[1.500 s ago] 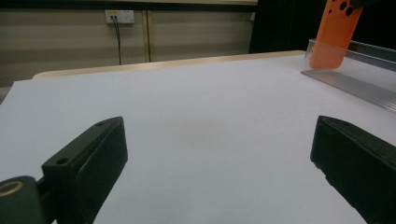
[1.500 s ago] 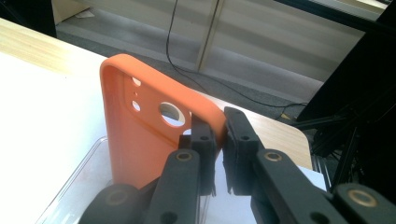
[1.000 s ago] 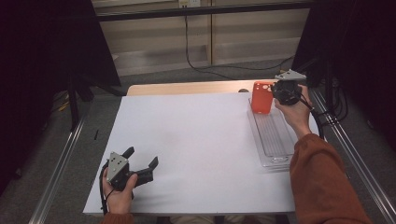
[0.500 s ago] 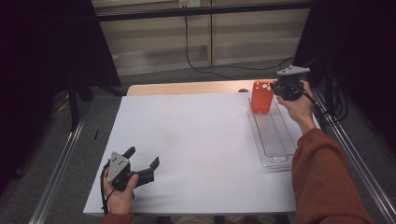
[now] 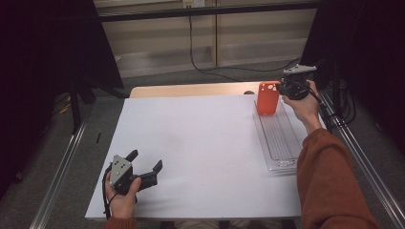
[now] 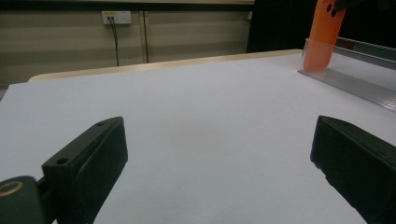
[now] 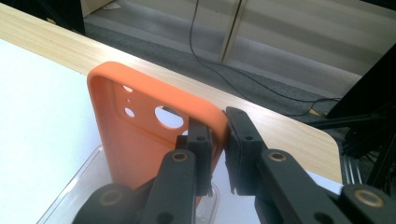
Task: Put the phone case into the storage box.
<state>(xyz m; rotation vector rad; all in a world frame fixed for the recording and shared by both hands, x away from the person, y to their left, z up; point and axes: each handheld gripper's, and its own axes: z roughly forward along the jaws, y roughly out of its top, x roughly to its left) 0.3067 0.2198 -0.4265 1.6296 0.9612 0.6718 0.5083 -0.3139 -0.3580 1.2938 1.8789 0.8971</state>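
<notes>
Resting low at the white sheet's (image 5: 200, 152) near-left corner, the left gripper (image 5: 145, 164) has its jaws spread wide on nothing. Far right, the right gripper (image 7: 218, 135) pinches an orange phone case's (image 5: 268, 98) rim, upright at the clear tray's (image 5: 282, 164) far end. Seemingly mid-task: case not yet released.

The orange phone case (image 7: 140, 135) loses its lower end behind the right gripper (image 7: 219, 135), whose jaws pinch the case's top edge in the right gripper view, so where it meets the clear tray (image 7: 70, 200) can't be told. In the left gripper view the case's top (image 6: 323, 35) runs off the upper edge, and the tray (image 6: 355, 74) is cut at the right. From the high view, the person's right sleeve (image 5: 329, 186) covers the tray's near right corner, and a small dark spot (image 5: 248, 92) at the table's far edge is too small to name.
</notes>
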